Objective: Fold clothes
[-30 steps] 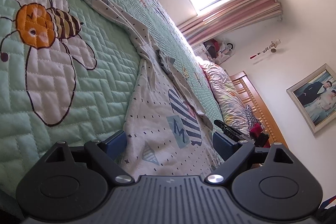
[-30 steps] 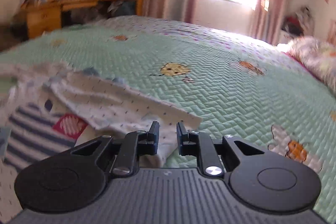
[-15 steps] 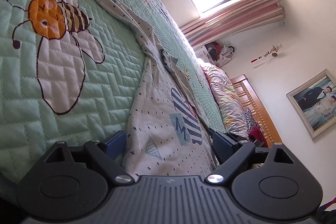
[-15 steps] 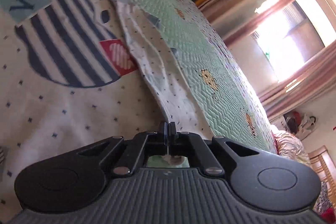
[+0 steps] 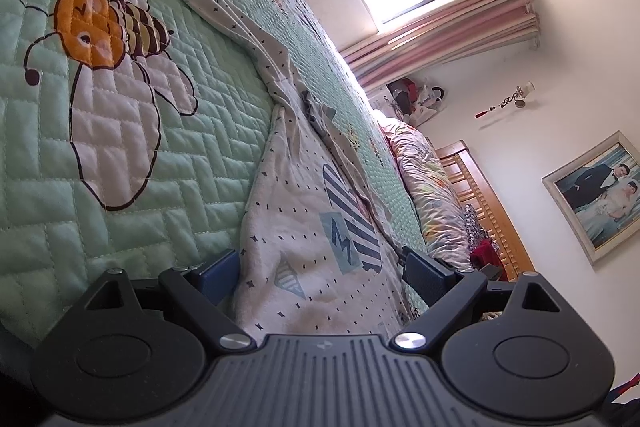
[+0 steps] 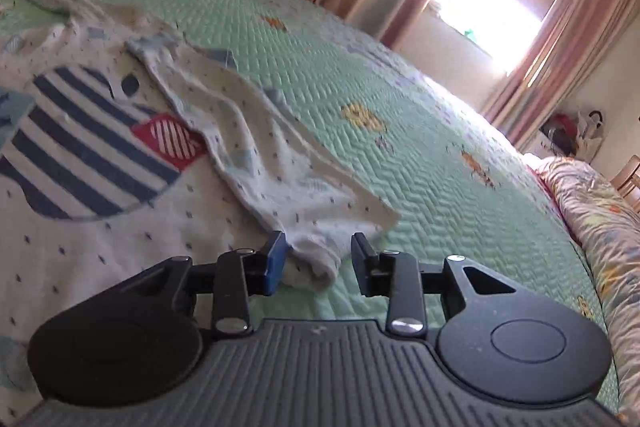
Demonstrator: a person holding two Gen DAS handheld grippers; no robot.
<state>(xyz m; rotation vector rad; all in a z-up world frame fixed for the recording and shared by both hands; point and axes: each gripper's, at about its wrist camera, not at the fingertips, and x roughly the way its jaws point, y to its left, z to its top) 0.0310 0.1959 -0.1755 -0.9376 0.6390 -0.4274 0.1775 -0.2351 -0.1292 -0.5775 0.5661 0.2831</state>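
Low in the frame, the right tongs (image 6: pixel 318 259) are opening with a sleeve cuff (image 6: pixel 316 259) lying loose between them, the left tongs (image 5: pixel 320 275) gape wide over the white shirt (image 5: pixel 320 227) spread on the green bed (image 5: pixel 120 147).

A white cotton top (image 6: pixel 120 227) carries navy dots and stripes; the mint-green quilted bedspread (image 5: pixel 192 163) shows orange bees.

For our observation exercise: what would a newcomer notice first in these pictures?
A big orange bee stitched into the green quilt, left of the white dotted garment. In the right wrist view, the garment's navy-striped patch and the bright window stand out.
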